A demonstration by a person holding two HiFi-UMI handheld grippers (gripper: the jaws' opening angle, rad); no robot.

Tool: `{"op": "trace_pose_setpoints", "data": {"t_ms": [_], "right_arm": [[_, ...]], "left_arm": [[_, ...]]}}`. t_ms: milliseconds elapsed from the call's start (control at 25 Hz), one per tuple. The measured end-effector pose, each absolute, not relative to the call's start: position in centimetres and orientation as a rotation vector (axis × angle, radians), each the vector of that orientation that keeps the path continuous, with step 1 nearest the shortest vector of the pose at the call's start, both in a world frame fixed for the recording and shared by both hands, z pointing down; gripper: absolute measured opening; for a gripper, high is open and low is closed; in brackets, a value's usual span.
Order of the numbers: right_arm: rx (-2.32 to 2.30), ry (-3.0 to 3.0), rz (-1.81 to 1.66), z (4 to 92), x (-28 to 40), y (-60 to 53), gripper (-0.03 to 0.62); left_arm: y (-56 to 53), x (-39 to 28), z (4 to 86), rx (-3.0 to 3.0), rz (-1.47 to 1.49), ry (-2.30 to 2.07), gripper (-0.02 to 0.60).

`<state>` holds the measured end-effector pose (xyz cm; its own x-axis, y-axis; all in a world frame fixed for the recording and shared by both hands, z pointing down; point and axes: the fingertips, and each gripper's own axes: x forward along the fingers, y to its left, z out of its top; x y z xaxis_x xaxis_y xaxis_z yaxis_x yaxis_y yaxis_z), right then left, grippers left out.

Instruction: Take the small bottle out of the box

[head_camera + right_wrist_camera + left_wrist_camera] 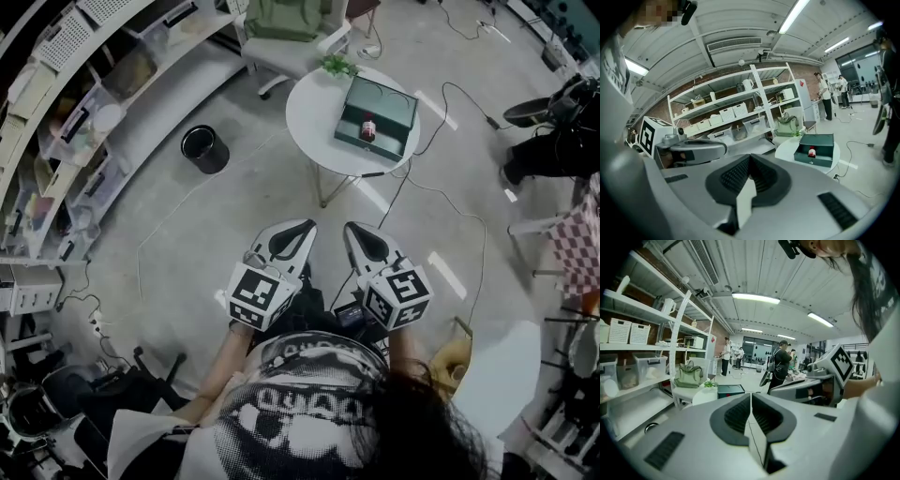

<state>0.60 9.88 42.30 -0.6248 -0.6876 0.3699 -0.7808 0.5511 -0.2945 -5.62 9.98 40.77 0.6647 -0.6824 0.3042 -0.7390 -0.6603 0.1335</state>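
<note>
Bottle (368,128) inside box (398,108) on table (314,114) — left gripper (305,226), right gripper (354,229) both closed, empty.

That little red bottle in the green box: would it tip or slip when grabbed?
The small bottle looks tiny against the box, so it is probably light. It seems to stand upright on a narrow base, so a nudge might tip it. If round, it may roll, though the box walls would likely stop it.
</note>
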Motion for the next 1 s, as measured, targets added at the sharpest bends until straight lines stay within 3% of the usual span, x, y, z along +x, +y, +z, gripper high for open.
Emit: {"op": "trace_pose_setpoints", "data": {"t_ms": [1000], "right_arm": [[1.545, -2.445, 0.799, 43.5, 3.2, 3.3, -0.002]], "left_arm": [[2.4, -5.4, 41.9, 2.700, 0.309, -0.949, 0.018]]}}
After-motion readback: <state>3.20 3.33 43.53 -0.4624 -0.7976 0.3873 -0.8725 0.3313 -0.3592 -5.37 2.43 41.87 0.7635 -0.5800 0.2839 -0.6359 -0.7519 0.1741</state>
